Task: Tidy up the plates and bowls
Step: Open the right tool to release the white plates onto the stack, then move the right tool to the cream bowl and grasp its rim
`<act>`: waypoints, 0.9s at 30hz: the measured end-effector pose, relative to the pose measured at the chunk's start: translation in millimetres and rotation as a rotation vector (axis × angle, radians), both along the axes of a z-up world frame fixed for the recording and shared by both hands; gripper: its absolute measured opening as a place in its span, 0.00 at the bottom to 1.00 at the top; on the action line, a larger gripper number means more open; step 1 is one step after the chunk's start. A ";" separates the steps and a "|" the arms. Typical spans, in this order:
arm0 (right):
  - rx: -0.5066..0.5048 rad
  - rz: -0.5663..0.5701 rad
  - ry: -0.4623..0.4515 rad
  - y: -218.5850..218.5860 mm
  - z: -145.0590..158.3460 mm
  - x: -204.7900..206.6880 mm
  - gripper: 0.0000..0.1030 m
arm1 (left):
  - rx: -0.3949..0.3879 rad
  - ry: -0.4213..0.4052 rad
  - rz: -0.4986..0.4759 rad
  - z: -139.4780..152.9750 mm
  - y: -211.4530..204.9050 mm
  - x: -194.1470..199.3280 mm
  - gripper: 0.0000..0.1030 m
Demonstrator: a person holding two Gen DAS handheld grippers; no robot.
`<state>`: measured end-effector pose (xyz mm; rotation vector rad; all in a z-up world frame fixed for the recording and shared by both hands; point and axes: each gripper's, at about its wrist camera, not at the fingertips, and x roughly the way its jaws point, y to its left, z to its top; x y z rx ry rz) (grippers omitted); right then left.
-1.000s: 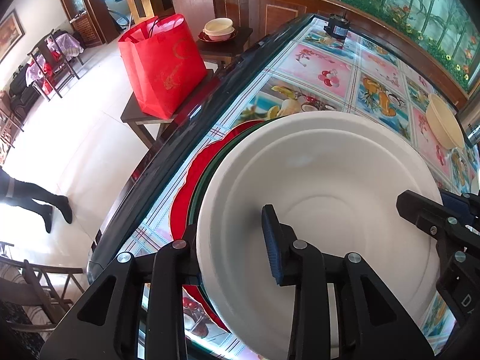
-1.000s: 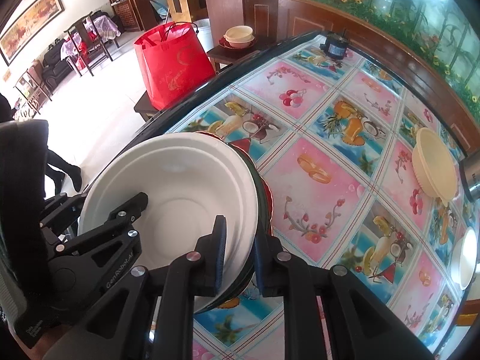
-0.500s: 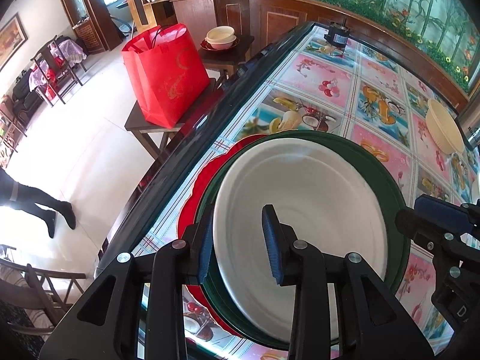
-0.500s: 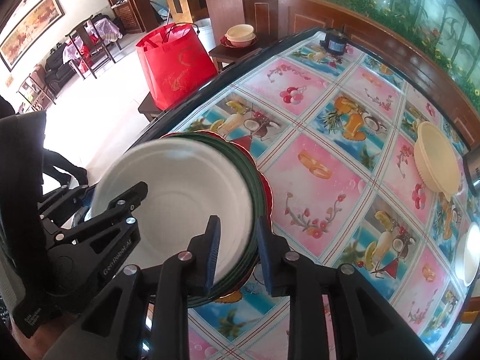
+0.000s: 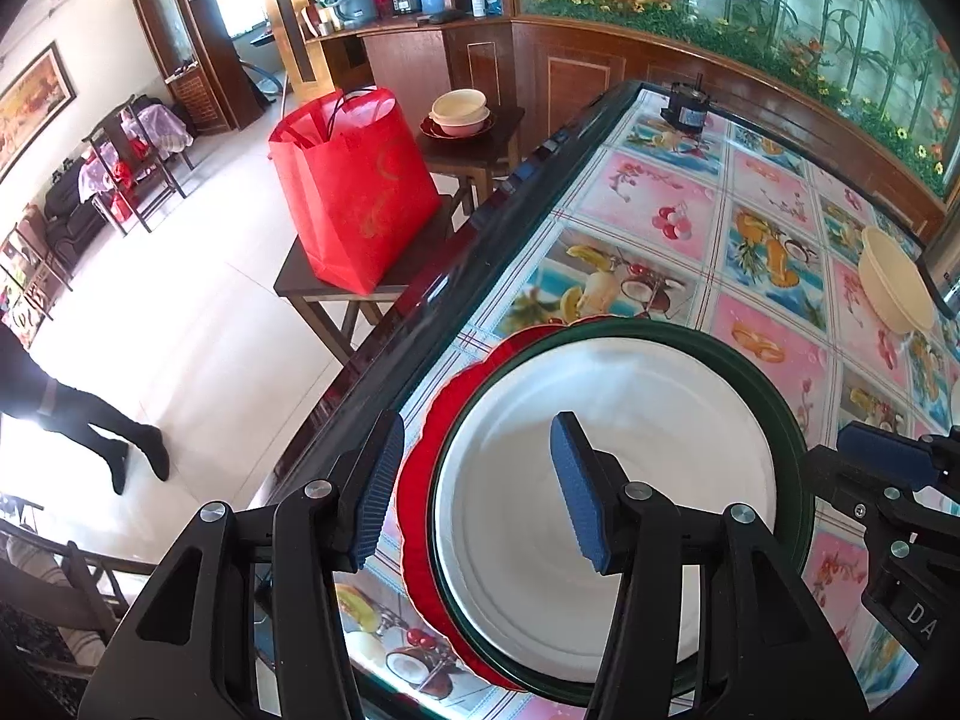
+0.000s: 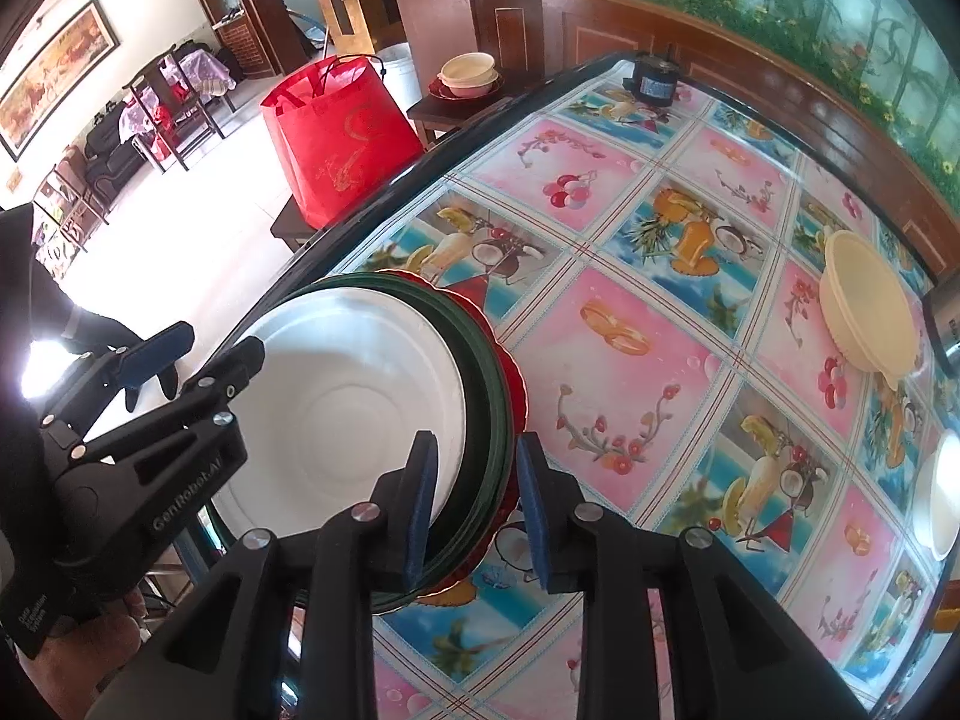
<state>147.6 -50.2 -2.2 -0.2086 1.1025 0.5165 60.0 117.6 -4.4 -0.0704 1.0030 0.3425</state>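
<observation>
Since a second ago the white plate (image 5: 606,516) has come down from its raised tilt and now lies nested in the green plate (image 5: 786,414), which sits on the scalloped red plate (image 5: 444,420); the stack rests at the near edge of the surface (image 5: 654,210) with the fruit-patterned cloth.

The left gripper (image 5: 480,486) has its jaws opening: they straddle the stack's left rim, but the pads stand clear of it. The right gripper (image 6: 474,498) also has its jaws opening, with the right rim of the stack between them and a gap visible on the outer side, so neither appears to be gripping.

The step in hand looks like the release after stacking this plate. Next, both grippers would need to draw back off the rims without dragging the stack, which overhangs little but sits close to the surface's edge. Then the cream bowl (image 6: 870,306), lying well beyond the stack toward the far right, seems the likely next item; its thin flared rim calls for a firm pinch.
</observation>
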 end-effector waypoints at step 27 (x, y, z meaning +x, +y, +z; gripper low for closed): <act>-0.010 -0.259 -0.048 -118.8 9.1 28.4 0.41 | -0.045 -0.056 -0.276 27.9 -130.5 58.1 0.50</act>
